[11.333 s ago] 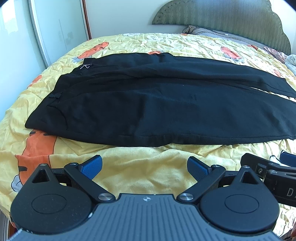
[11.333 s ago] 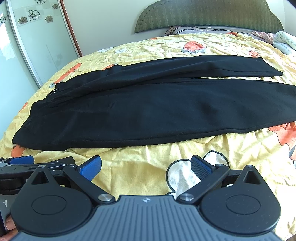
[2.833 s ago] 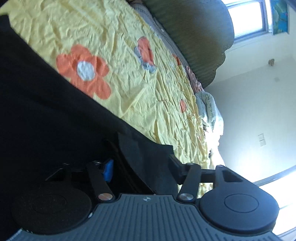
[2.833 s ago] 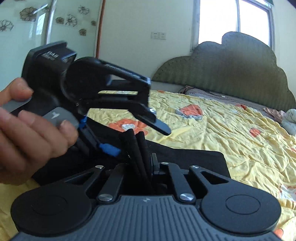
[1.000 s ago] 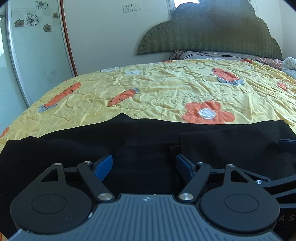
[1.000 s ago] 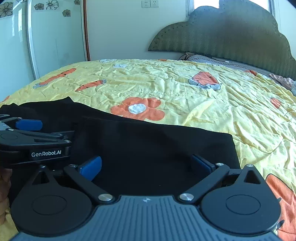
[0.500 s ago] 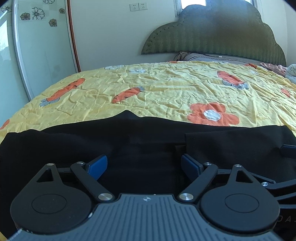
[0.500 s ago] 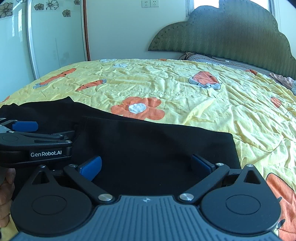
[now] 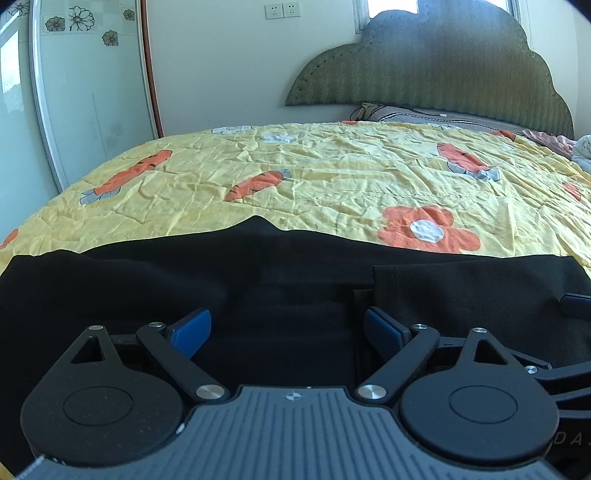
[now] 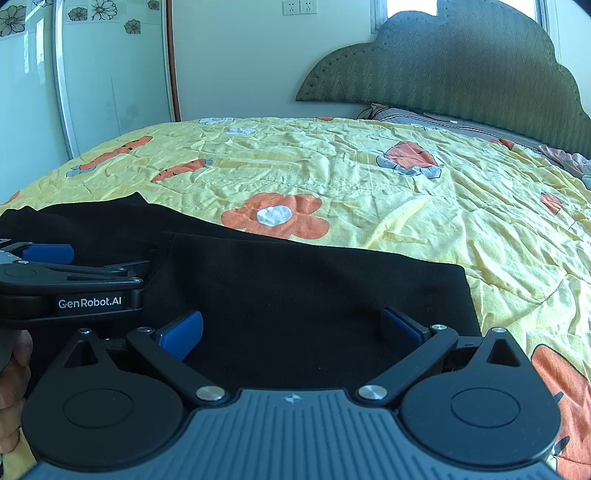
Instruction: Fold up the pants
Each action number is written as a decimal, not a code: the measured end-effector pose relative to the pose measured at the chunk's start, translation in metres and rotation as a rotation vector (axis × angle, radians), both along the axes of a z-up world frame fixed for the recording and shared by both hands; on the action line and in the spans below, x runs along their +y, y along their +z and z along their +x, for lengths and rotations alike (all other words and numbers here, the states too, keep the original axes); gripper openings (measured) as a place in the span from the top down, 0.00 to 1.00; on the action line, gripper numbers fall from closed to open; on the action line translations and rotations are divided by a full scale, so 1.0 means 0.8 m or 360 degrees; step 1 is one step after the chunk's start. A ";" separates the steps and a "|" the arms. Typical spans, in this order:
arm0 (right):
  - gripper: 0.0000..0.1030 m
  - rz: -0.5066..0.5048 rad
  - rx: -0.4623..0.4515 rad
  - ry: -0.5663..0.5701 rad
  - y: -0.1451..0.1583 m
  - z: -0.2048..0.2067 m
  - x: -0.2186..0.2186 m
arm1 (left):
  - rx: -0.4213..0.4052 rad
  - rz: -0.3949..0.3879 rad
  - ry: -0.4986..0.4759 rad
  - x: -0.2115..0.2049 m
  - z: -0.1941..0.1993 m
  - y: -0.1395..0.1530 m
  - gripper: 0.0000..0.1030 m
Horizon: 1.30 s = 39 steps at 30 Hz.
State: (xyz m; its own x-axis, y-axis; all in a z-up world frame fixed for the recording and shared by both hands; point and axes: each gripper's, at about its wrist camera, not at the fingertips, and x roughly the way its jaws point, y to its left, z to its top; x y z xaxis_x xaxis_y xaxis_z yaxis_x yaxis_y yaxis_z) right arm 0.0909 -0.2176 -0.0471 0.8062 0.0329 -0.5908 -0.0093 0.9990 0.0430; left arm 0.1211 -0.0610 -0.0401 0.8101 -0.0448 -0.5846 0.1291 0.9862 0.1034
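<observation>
Pants of plain black cloth [image 9: 258, 280] lie folded across the near side of a bed covered by a wrinkled yellow quilt printed with orange carrots and flowers [image 9: 332, 177], the garment forming a broad dark band with a doubled layer and a straight vertical edge on its right half. The left gripper [image 9: 286, 328], black with blue pads, hovers low over the middle of the cloth, its jaws having just been opening and now spread wide, with only flat fabric below the gap and nothing pinched between them. The right gripper [image 10: 291, 326], of the same make, sits above the right end of the pants [image 10: 314, 288], its jaws likewise wide apart and gripping nothing; whether either set of pads brushes the fabric cannot be told from these low angles. In the right wrist view the left gripper [image 10: 48, 258] shows side-on at the left edge, a white brand name on its black body, with part of the person's hand [image 10: 14, 387] beneath it. Behind the bed stand a scalloped green padded headboard [image 9: 443, 66], a cream wall with two white sockets [image 9: 282, 11], and a pale sliding wardrobe door with flower decals [image 9: 92, 74].
</observation>
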 end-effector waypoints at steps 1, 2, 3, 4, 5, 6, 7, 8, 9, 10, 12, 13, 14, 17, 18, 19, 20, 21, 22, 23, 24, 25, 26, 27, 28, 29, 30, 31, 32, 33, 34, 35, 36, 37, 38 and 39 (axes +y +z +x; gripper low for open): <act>0.00 -0.0001 0.0001 -0.0001 0.000 0.000 0.001 | 0.0000 0.0000 0.0001 0.000 0.000 0.000 0.13; 0.00 -0.0004 0.0000 -0.0001 0.000 0.000 0.000 | 0.0001 0.0001 0.0003 0.000 0.000 0.000 0.13; 0.00 -0.0005 -0.0001 0.0000 0.000 0.000 0.000 | 0.0000 0.0002 0.0005 0.000 0.000 0.000 0.12; 0.00 -0.0009 0.0000 -0.0001 0.000 -0.001 0.000 | -0.0001 0.0004 0.0007 0.000 0.000 0.000 0.12; 0.00 -0.0009 0.0000 -0.0002 0.000 -0.002 0.000 | 0.0000 0.0003 0.0006 0.000 0.000 0.000 0.12; 0.00 -0.0007 0.0000 -0.0002 0.000 -0.002 0.000 | 0.0000 0.0002 0.0006 0.000 0.000 0.000 0.12; 0.00 -0.0006 0.0000 -0.0002 0.000 -0.002 0.000 | 0.0001 0.0001 0.0006 0.000 0.000 0.000 0.12; 0.00 -0.0007 0.0000 -0.0002 0.000 -0.002 0.001 | 0.0000 0.0001 0.0006 0.000 0.000 0.000 0.12; 0.00 -0.0010 0.0000 -0.0002 0.000 -0.002 0.001 | 0.0001 0.0000 0.0007 0.000 0.000 0.000 0.12; 0.00 -0.0009 0.0000 -0.0002 0.000 -0.002 0.001 | 0.0001 0.0000 0.0007 0.001 0.000 0.000 0.12; 0.00 -0.0007 0.0000 -0.0002 0.000 -0.001 0.001 | 0.0000 0.0002 0.0010 0.000 0.000 0.000 0.12; 0.00 -0.0009 0.0000 -0.0003 0.000 -0.001 0.001 | 0.0000 0.0001 0.0011 0.001 0.000 0.000 0.11; 0.00 -0.0011 0.0000 -0.0002 0.000 -0.002 0.001 | 0.0001 0.0000 0.0011 0.000 0.000 0.000 0.11; 0.00 -0.0008 0.0000 -0.0002 0.000 -0.002 0.001 | 0.0003 -0.0003 0.0015 0.000 0.000 0.000 0.11; 0.00 -0.0010 0.0000 -0.0002 0.000 -0.001 0.001 | 0.0003 -0.0005 0.0016 0.001 0.000 0.000 0.11; 0.00 -0.0010 -0.0001 -0.0002 0.000 -0.002 0.001 | 0.0004 -0.0008 0.0017 0.001 0.000 0.000 0.11; 0.00 -0.0009 0.0000 -0.0002 0.000 -0.002 0.001 | 0.0005 -0.0010 0.0018 0.002 0.000 0.000 0.11; 0.00 -0.0009 0.0000 -0.0002 0.000 -0.001 0.001 | 0.0006 -0.0011 0.0019 0.002 0.000 0.000 0.11; 0.00 -0.0009 0.0000 -0.0002 0.000 -0.002 0.001 | 0.0006 -0.0011 0.0019 0.002 0.000 0.000 0.11; 0.00 -0.0009 0.0000 -0.0002 0.000 -0.002 0.001 | 0.0006 -0.0011 0.0019 0.002 0.000 0.000 0.10; 0.00 -0.0008 0.0000 -0.0002 0.000 -0.002 0.001 | 0.0006 -0.0011 0.0019 0.002 0.000 0.000 0.10; 0.00 -0.0008 0.0000 -0.0002 0.000 -0.002 0.001 | 0.0006 -0.0011 0.0019 0.002 0.000 0.000 0.10; 0.00 -0.0008 0.0000 -0.0002 0.000 -0.002 0.001 | 0.0006 -0.0011 0.0018 0.002 0.000 0.000 0.10; 0.00 -0.0009 -0.0001 -0.0002 0.000 -0.002 0.001 | 0.0006 -0.0011 0.0019 0.002 0.000 0.000 0.10; 0.00 -0.0009 -0.0001 -0.0002 0.000 -0.002 0.001 | 0.0006 -0.0012 0.0019 0.002 0.000 0.000 0.10; 0.00 -0.0009 -0.0001 -0.0002 0.000 -0.002 0.001 | 0.0007 -0.0013 0.0019 0.002 0.000 0.000 0.10; 0.00 -0.0008 0.0000 -0.0002 0.000 -0.002 0.001 | 0.0007 -0.0013 0.0019 0.002 0.000 0.000 0.10; 0.00 -0.0008 0.0000 -0.0002 0.000 -0.002 0.001 | 0.0007 -0.0012 0.0019 0.002 0.000 0.000 0.10; 0.00 -0.0008 0.0000 -0.0002 0.000 -0.002 0.001 | 0.0007 -0.0014 0.0021 0.003 0.001 0.000 0.10; 0.00 -0.0009 0.0000 -0.0002 0.000 -0.002 0.001 | 0.0008 -0.0015 0.0023 0.003 0.001 0.000 0.10; 0.00 -0.0009 0.0000 -0.0002 0.000 -0.002 0.001 | 0.0008 -0.0016 0.0023 0.003 0.000 0.000 0.10; 0.00 -0.0008 0.0000 -0.0002 0.000 -0.001 0.001 | 0.0008 -0.0015 0.0022 0.003 0.001 0.000 0.10; 0.00 -0.0009 0.0000 -0.0002 0.000 -0.001 0.001 | 0.0008 -0.0016 0.0023 0.003 0.000 0.000 0.10; 0.00 -0.0010 0.0000 -0.0002 0.000 -0.002 0.001 | 0.0008 -0.0015 0.0022 0.003 0.001 0.000 0.09; 0.00 -0.0009 0.0000 -0.0002 0.000 -0.001 0.001 | 0.0008 -0.0016 0.0023 0.003 0.000 0.000 0.09; 0.00 -0.0009 0.0000 -0.0002 0.000 -0.001 0.001 | 0.0008 -0.0015 0.0023 0.003 0.000 0.000 0.09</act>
State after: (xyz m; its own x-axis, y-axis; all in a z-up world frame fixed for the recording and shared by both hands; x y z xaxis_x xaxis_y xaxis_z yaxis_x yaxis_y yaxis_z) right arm 0.0897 -0.2167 -0.0474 0.8062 0.0284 -0.5910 -0.0077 0.9993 0.0375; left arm 0.1214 -0.0589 -0.0400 0.8076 -0.0389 -0.5884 0.1156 0.9889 0.0933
